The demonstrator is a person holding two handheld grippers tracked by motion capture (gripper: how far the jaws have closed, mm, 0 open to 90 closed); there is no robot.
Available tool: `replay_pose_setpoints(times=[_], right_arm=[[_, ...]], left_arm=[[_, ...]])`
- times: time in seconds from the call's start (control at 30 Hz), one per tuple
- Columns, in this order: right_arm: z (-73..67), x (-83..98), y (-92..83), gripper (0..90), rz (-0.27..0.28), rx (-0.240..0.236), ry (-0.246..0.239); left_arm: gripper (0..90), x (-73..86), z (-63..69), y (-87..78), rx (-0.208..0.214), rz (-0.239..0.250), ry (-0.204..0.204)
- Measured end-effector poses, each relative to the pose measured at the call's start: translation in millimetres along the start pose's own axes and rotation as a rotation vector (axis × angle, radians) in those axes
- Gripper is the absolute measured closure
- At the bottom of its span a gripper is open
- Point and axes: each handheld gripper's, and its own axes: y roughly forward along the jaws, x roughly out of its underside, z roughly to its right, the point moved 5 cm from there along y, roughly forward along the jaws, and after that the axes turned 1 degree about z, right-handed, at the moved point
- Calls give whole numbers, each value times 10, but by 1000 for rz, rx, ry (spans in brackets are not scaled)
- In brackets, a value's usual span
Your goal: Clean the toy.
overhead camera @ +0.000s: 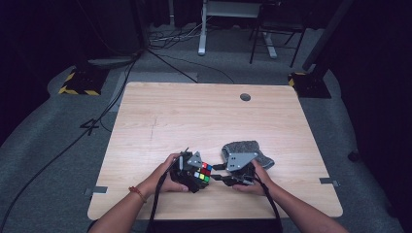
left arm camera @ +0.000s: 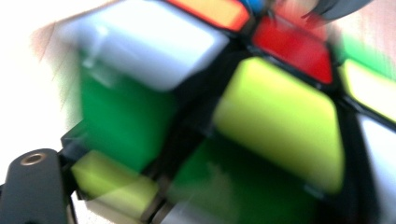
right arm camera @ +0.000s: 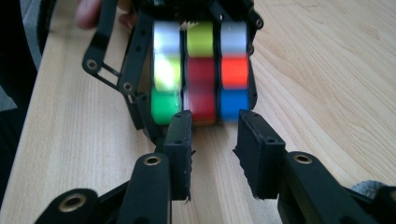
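The puzzle cube (overhead camera: 203,173) sits near the front edge of the wooden table (overhead camera: 204,116), between the 2 grippers and a little left of centre; its stickers show red, blue, white, green and yellow in the high view. The left gripper (overhead camera: 192,171) holds it from the left side — in the right gripper view its black jaws run along both flanks of the cube (right arm camera: 201,74), which fits a grasp, and a fingertip of the left hand (overhead camera: 167,179) shows behind them. The left gripper view is blurred; the cube (left arm camera: 275,121) sits very close to the camera there, with yellow, green, white and red squares. The right gripper (overhead camera: 224,178) points at the cube from the right; its 2 pads (right arm camera: 180,144) stand apart just in front of the bottom row of stickers, not pressing on anything, so it is released. A grey cloth (overhead camera: 245,150) lies on the table just behind the right hand (overhead camera: 257,182).
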Motion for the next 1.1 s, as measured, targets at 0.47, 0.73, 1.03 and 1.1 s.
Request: replay_pose_setpoints(times=[0.47, 0.73, 1.03, 1.1], right_arm=[[-20, -16, 68, 660, -18, -1, -4], [-20, -110, 99, 650, -5, -3, -3], [-19, -279, 99, 652, 36, 9, -9], [-28, -294, 112, 648, 37, 15, -8]], left_arm=[[163, 46, -25, -100, -34, 8, -2], [128, 37, 1, -47, -32, -32, 12], [127, 19, 13, -14, 14, -34, -5], [128, 20, 7, -15, 12, -28, -9]])
